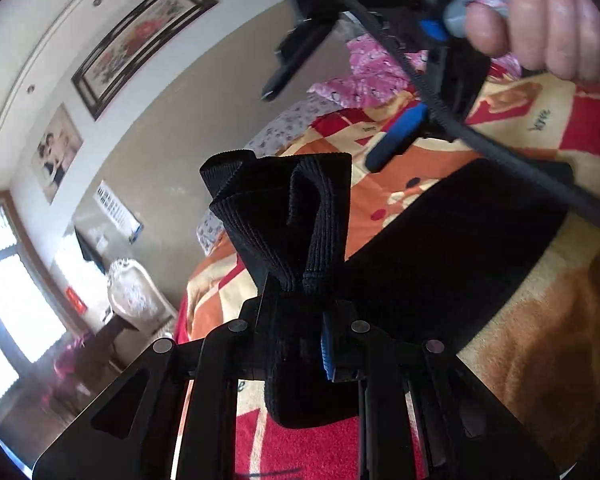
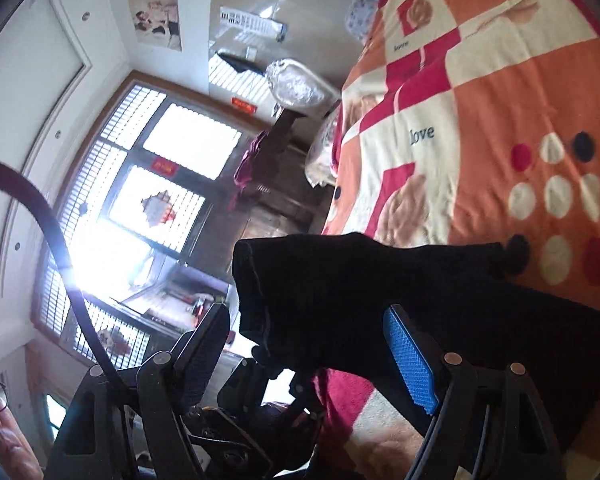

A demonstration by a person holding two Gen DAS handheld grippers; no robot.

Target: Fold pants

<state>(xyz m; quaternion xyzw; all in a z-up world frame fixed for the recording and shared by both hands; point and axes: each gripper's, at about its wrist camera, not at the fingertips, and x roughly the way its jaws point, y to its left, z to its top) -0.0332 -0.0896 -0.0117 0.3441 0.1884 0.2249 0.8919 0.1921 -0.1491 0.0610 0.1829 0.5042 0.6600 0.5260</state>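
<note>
Where the left gripper (image 1: pixel 300 344) pinches it, the black pants (image 1: pixel 440 248) bunch into a tight knot, and the ribbed waistband (image 1: pixel 284 208) fans up and outward above the closed fingers in thick, looped folds. The rest of the garment falls away to the right as a flat dark sheet that lies over the orange, red and cream patchwork bedspread (image 1: pixel 540 320); its surface is so dark that no seams or legs can be told apart. In the right wrist view the right gripper (image 2: pixel 308 344) stands with its fingers spread wide, the blue pad (image 2: pixel 410 364) on one side and the black finger (image 2: pixel 202 344) on the other, and a raised hem edge of the pants (image 2: pixel 340 280) sits between them without being clamped. Whether the cloth touches either pad is hard to judge. The far end of the pants runs out of the frame at the right in both views. In the left wrist view the right gripper (image 1: pixel 384 140) appears blurred above the bed, with the person's hand (image 1: pixel 540 16) on its handle, cut off by the top edge. A black cable (image 1: pixel 480 140) crosses in front of the garment.
</note>
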